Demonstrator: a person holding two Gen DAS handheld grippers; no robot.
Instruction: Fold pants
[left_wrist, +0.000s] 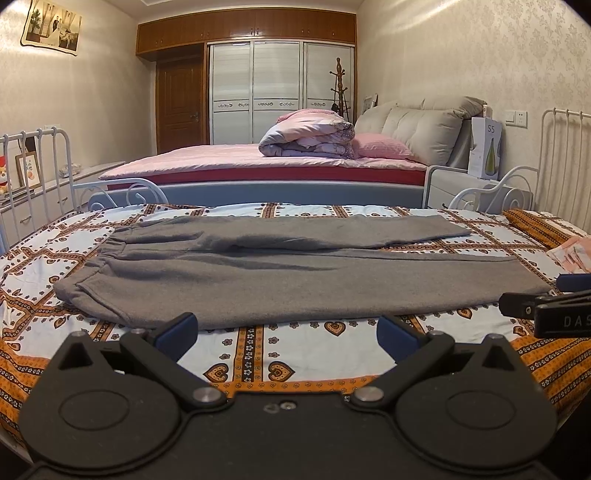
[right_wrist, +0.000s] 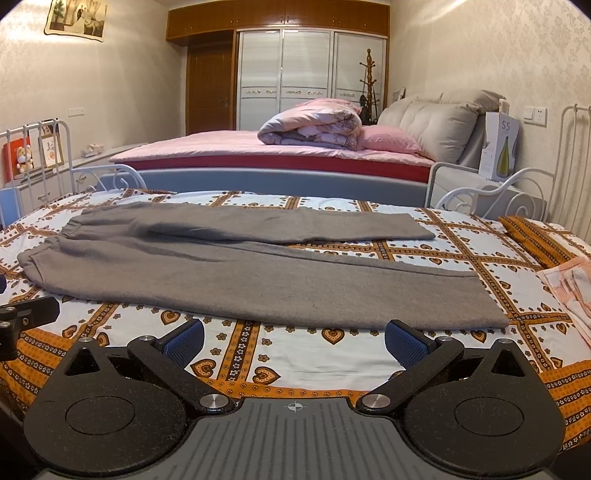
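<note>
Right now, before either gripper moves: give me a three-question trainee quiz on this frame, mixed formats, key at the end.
1. True or false: the grey pants lie spread on the patterned bedspread with the two legs apart at the cuffs.
2. Multiple choice: the waistband sits toward which side of both wrist views? A) left B) right C) under the pink pillow
3. Fill in: the jaws of the left gripper and the right gripper are both ____, holding nothing.

Key: 1 true; 2 A; 3 open
</note>
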